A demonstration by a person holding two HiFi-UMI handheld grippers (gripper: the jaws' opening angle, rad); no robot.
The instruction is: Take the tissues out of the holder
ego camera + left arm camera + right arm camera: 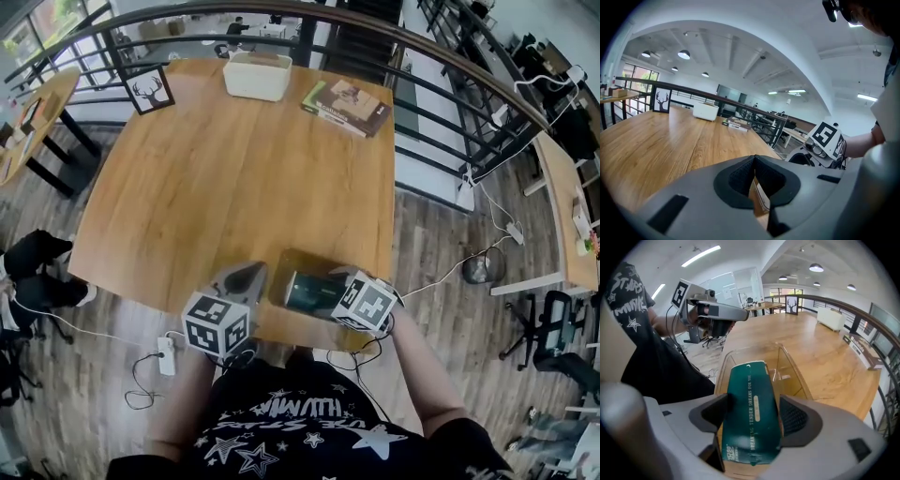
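Note:
A clear plastic holder [302,262] stands on the wooden table [225,187] near its front edge. A dark green tissue pack [310,292] stands in it. In the right gripper view the pack [749,380] rises out of the holder [788,363] and stands between the jaws of my right gripper [753,414], which is open, with a gap at its right pad [793,417]. My left gripper [251,277] is at the holder's left end. Its pads meet at the tip in the left gripper view, shut on the holder's thin clear wall [761,196].
At the table's far side stand a white box [257,75], a book [345,105] and a framed deer picture [150,90]. A black railing [450,84] curves behind and to the right. Cables and a power strip [166,355] lie on the floor by the person's legs.

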